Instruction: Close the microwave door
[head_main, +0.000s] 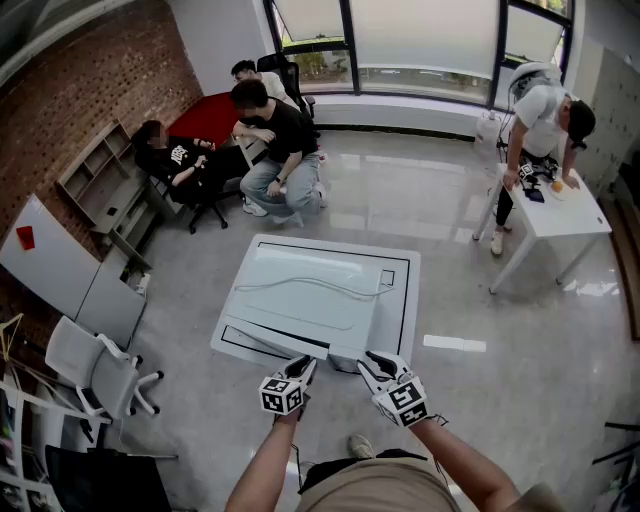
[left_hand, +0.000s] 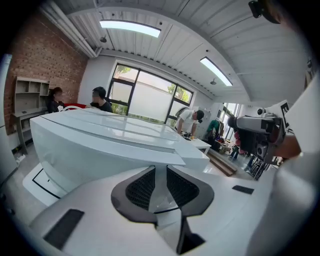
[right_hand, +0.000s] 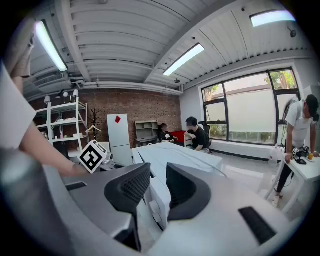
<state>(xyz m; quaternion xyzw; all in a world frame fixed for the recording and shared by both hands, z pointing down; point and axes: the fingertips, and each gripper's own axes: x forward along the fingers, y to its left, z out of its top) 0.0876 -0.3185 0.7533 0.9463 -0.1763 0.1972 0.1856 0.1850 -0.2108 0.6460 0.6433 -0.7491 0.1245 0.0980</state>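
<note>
Nearest, the left claw (head_main: 303, 368) is clamped on the white edge of the microwave door (left_hand: 159, 189). Just beside it, the right claw (head_main: 371, 362) gapes open around the knob panel (right_hand: 155, 212) at the microwave's (head_main: 320, 290) near front.

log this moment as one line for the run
left tool: shut on microwave door edge | right tool: open, empty, by microwave front corner | door: not yet closed
</note>
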